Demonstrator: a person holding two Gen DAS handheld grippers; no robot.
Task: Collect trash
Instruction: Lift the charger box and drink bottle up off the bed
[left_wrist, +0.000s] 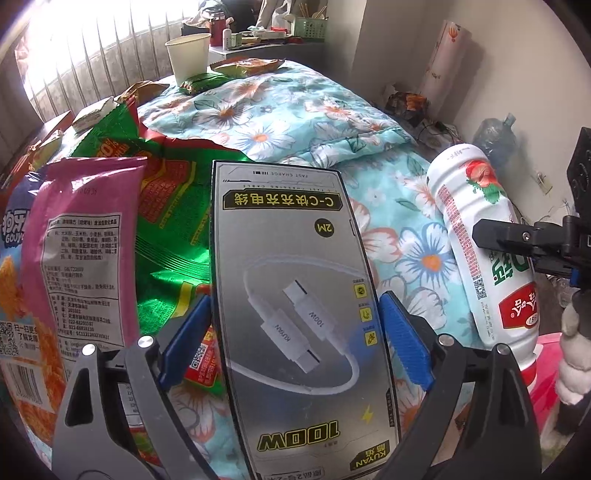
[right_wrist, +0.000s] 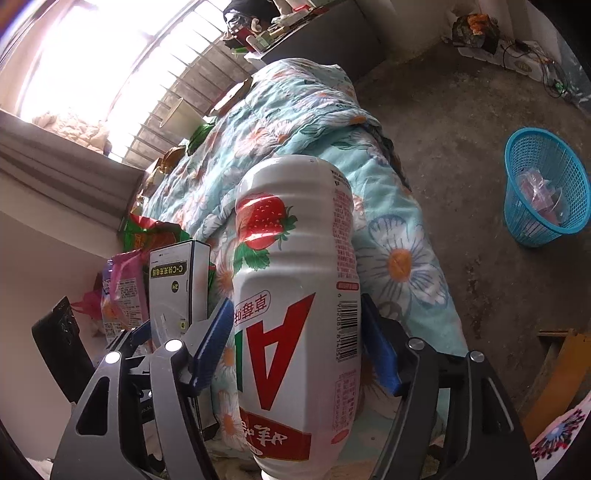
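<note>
A grey charging-cable box (left_wrist: 295, 240) lies over the snack wrappers and the floral quilt (left_wrist: 295, 110), and my left gripper (left_wrist: 295, 297) is shut on it, blue pads against both long edges. A white strawberry drink bottle (right_wrist: 295, 295) rests tilted on the quilt's edge with its red cap toward me. My right gripper (right_wrist: 295, 299) straddles the bottle's middle, open, with thin slivers of quilt showing between pads and bottle. The same box (right_wrist: 173, 288) shows to the bottle's left in the right wrist view. In the left wrist view, the bottle (left_wrist: 476, 236) stands at the right.
A pink wrapper (left_wrist: 88, 240) and a green wrapper (left_wrist: 166, 206) lie left of the box. A paper cup (left_wrist: 190, 55) and more packets sit at the quilt's far end. A blue mesh basket (right_wrist: 517, 206) stands on the concrete floor to the right.
</note>
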